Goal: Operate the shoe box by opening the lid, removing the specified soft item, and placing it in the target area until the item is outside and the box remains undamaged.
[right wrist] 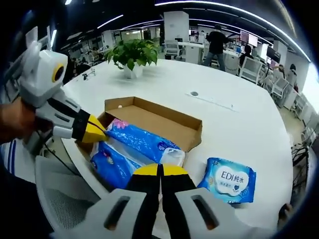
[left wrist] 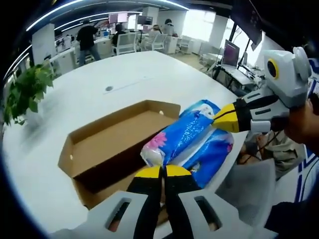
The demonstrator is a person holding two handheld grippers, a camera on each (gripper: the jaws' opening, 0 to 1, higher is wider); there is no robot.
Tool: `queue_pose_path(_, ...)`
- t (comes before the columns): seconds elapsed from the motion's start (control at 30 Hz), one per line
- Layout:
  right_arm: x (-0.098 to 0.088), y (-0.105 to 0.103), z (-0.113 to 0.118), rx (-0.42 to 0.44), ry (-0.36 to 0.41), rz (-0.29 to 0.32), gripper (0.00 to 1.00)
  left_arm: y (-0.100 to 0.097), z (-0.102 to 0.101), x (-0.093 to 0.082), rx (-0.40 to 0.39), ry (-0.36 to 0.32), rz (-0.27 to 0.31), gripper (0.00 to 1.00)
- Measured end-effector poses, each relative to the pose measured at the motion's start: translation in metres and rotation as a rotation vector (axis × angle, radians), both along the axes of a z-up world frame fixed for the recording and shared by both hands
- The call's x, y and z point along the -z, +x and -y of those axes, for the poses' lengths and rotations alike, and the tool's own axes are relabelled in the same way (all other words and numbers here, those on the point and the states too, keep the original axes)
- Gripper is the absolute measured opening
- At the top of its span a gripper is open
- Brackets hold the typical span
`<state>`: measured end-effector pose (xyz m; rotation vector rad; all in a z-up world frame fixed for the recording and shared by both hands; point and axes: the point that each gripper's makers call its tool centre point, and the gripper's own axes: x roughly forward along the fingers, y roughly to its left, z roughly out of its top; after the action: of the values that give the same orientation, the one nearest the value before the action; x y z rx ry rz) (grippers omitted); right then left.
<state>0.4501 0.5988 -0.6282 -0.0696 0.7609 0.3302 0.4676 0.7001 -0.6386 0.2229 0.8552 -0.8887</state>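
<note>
Looking along the left gripper (left wrist: pixel 162 172), jaws pressed together on one end of a blue tissue pack (left wrist: pixel 182 135) over the open shoe box (left wrist: pixel 107 144) on the white table (left wrist: pixel 99 84). Seen from the right gripper (right wrist: pixel 160 171), jaws likewise closed on the pack's other end; wet-wipes packet (right wrist: pixel 227 180) nearby on table.

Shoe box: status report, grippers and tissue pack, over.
Both grippers, left and right, shut on the blue tissue pack. Pack above the open shoe box. Second pack on the table beside the box.

An open office lay behind the white table (right wrist: pixel 234 119) — desks, chairs (left wrist: pixel 125 42), ceiling light strips (left wrist: pixel 75 12), a potted plant (right wrist: pixel 132 55).
</note>
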Motion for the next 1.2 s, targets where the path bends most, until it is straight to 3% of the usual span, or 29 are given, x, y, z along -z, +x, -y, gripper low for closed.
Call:
queue_pose_path(0.67, -0.005, -0.005, 0.058, 0.084, 0.011, 0.011, 0.00, -0.002, 0.059, -0.004, 0.077, -0.002, -0.009, 0.00)
queue_pose_path(1.2, 0.006, -0.007, 0.102, 0.115, 0.024, 0.001, 0.00, -0.004, 0.103, 0.001, 0.116, 0.020, -0.015, 0.00)
